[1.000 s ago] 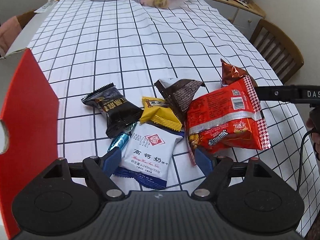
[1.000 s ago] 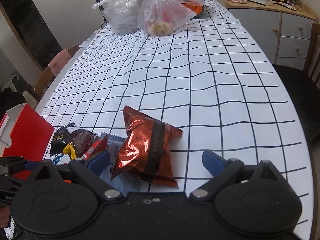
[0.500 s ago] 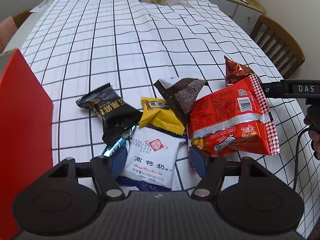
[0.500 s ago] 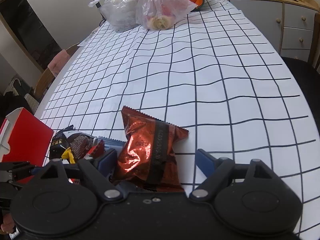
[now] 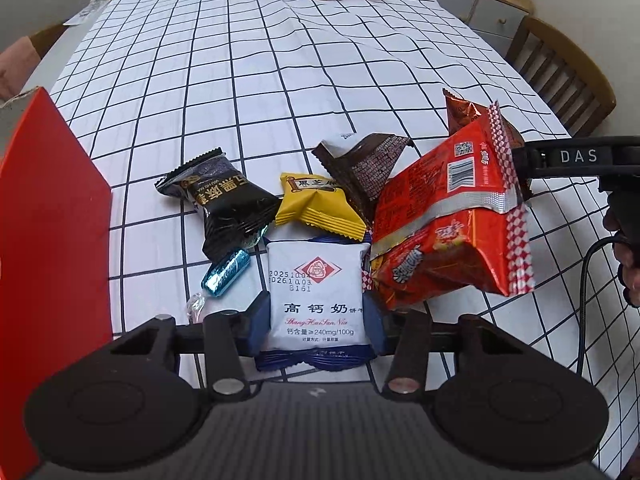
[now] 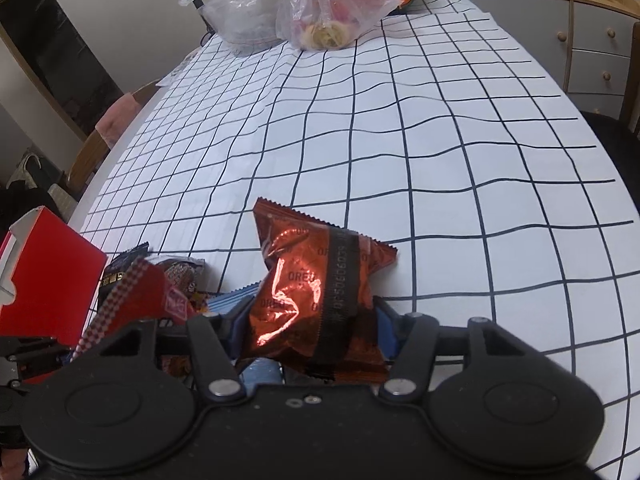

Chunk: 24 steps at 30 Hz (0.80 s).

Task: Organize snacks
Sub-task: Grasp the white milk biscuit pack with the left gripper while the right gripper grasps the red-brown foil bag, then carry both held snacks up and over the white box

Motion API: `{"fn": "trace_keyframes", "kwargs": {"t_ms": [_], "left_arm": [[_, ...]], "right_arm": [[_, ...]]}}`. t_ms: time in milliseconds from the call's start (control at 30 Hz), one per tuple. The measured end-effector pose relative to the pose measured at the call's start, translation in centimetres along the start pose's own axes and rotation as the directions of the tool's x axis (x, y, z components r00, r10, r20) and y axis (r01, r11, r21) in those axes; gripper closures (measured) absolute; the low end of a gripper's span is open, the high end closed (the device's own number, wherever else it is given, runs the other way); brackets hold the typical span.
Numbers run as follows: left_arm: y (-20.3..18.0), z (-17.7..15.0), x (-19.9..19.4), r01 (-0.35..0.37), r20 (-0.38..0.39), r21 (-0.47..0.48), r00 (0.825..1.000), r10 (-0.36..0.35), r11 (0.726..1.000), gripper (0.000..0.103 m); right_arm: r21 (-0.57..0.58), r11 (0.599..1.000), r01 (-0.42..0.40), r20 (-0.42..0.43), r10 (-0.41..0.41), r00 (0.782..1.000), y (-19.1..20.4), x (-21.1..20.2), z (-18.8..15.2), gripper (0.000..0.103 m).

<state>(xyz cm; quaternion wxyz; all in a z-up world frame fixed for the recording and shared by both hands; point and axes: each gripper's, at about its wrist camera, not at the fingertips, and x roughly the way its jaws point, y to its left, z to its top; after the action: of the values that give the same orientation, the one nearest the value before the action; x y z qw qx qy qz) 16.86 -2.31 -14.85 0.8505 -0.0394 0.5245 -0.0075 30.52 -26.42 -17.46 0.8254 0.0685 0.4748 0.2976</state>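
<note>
My left gripper (image 5: 316, 328) is shut on the white and blue biscuit packet (image 5: 316, 280), its blue pads pressing both sides. Beyond it lie a yellow packet (image 5: 316, 208), a black packet (image 5: 228, 204), a dark brown packet (image 5: 368, 168), a blue foil candy (image 5: 226, 274) and a big red snack bag (image 5: 452, 232), tilted up. My right gripper (image 6: 310, 334) is shut on the copper-red Oreo packet (image 6: 316, 292), which also shows behind the red bag in the left wrist view (image 5: 460, 110). The red box (image 5: 48, 248) stands at the left.
The table carries a white grid cloth (image 6: 400, 128). Two clear plastic bags (image 6: 316, 12) sit at its far end. Wooden chairs (image 5: 560, 76) stand along the right edge, a cabinet (image 6: 592, 48) behind. The right gripper's body (image 5: 576, 158) reaches in beside the red bag.
Both grippers moved in and closed: the left onto the white biscuit packet, the right onto the Oreo packet. The big red bag tipped up higher.
</note>
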Motion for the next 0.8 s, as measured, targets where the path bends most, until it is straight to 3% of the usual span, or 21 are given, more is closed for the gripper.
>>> {"fn": "trace_keyframes", "kwargs": {"t_ms": [233, 800], "left_arm": [[0.2, -0.6, -0.6, 0.01, -0.005, -0.065, 1.0, -0.011, 0.998, 0.058], [0.8, -4.1, -4.1, 0.051, 0.012, -0.139, 0.999, -0.05, 0.989, 0.058]], "right_arm": [[0.036, 0.999, 0.022, 0.04, -0.023, 0.999, -0.3, -1.5, -0.7, 0.054], [0.085, 0.994, 0.066, 0.118, -0.075, 0.99, 0.7, -9.5, -5.1, 0.055]]}}
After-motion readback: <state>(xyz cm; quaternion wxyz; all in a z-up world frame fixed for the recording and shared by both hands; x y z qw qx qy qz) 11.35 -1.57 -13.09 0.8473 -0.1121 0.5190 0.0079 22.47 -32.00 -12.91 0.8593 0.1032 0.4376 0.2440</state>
